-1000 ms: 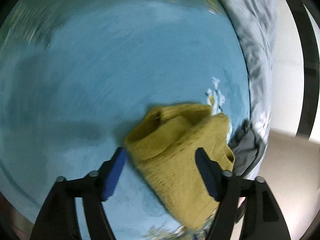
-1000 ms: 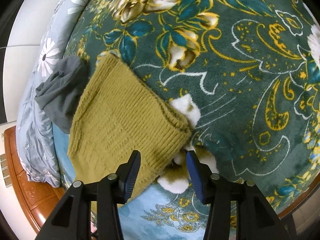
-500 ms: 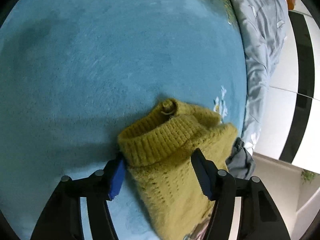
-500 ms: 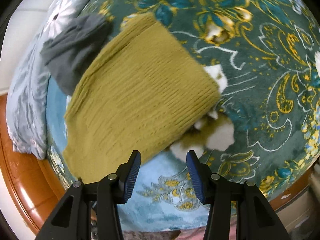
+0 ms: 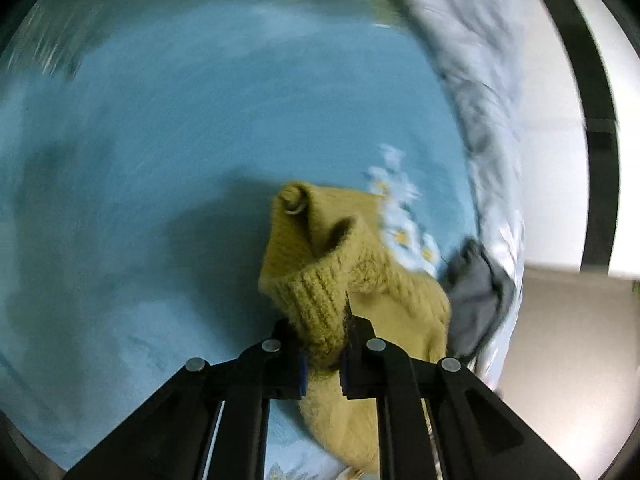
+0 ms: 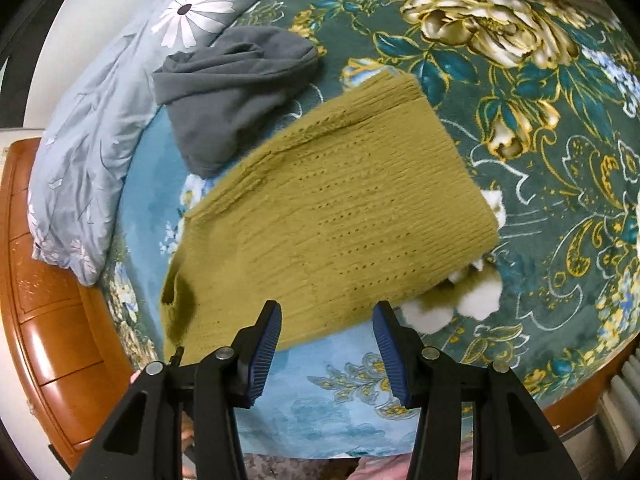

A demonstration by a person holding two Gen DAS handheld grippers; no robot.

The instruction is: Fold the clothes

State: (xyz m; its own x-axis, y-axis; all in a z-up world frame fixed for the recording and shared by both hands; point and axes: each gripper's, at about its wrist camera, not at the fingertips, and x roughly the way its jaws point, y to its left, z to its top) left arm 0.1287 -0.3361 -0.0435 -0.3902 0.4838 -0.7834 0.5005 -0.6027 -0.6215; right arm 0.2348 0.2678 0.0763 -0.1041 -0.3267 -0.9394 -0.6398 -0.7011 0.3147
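Note:
An olive-yellow knit sweater (image 6: 340, 208) lies folded into a rough rectangle on the flowered bedspread (image 6: 560, 128). In the left wrist view its ribbed collar end (image 5: 320, 296) is bunched and lifted off the blue part of the blanket (image 5: 160, 140). My left gripper (image 5: 323, 354) is shut on that ribbed edge. My right gripper (image 6: 326, 340) hovers open over the sweater's near edge, holding nothing; the knit shows between and beyond its blue pads.
A crumpled grey garment (image 6: 236, 80) lies beside the sweater's far left corner, seen also as grey cloth (image 5: 476, 292). A pale daisy-print quilt (image 6: 92, 120) runs along the bed's left side. A wooden bed frame (image 6: 48, 320) borders the mattress.
My left gripper has closed on the sweater's ribbed collar and raised it. The right gripper has drawn back a little, staying open, and more of the sweater is in view.

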